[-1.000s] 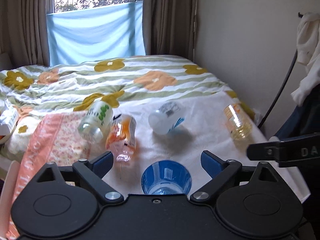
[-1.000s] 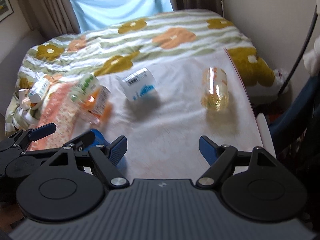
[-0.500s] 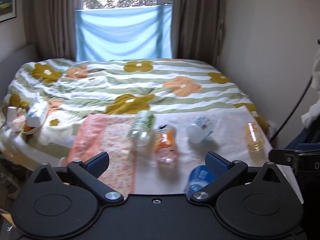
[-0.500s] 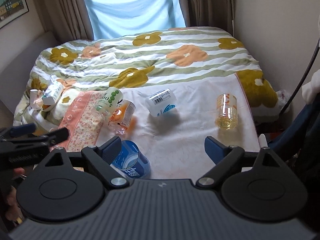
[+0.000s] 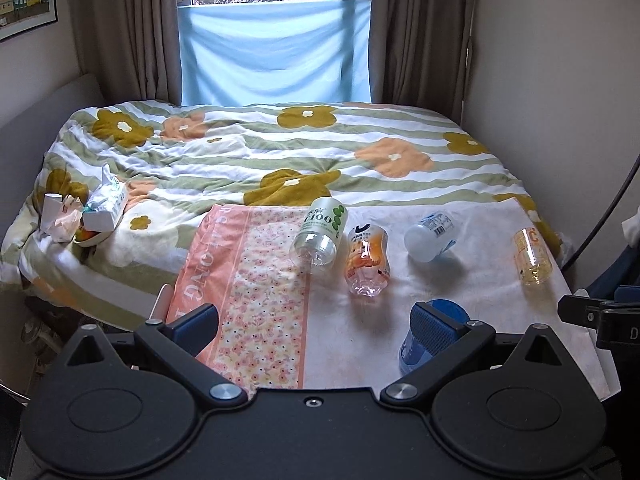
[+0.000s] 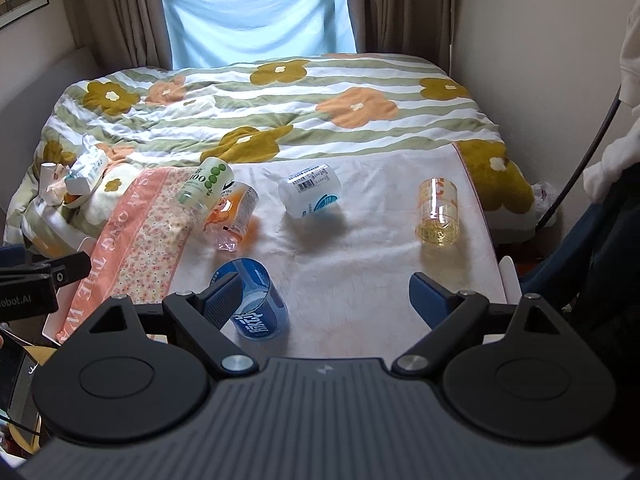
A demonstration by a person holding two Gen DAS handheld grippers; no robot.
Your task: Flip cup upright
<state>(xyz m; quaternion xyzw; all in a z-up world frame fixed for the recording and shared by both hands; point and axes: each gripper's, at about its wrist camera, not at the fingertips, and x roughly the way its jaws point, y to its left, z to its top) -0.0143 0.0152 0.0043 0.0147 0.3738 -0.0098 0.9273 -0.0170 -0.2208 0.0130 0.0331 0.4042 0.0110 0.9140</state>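
Observation:
A blue cup (image 6: 256, 304) stands upright, mouth up, on the white cloth near the bed's front edge. In the left wrist view the cup (image 5: 416, 344) is partly hidden behind my right fingertip. My left gripper (image 5: 316, 326) is open and empty, pulled back above the front edge, with the cup off to its right. My right gripper (image 6: 332, 296) is open and empty, the cup just beside its left fingertip, apart from it.
Lying on the cloth are a green-label bottle (image 5: 320, 228), an orange bottle (image 5: 366, 260), a white-blue bottle (image 5: 430, 236) and a yellow clear cup (image 5: 532, 256). A pink floral towel (image 5: 248, 292) lies left. Tissue packs (image 5: 104, 204) sit far left. A wall is on the right.
Both grippers have drawn back and up from the bed. The blue cup, between the left fingers a second ago, now stands free on the cloth.

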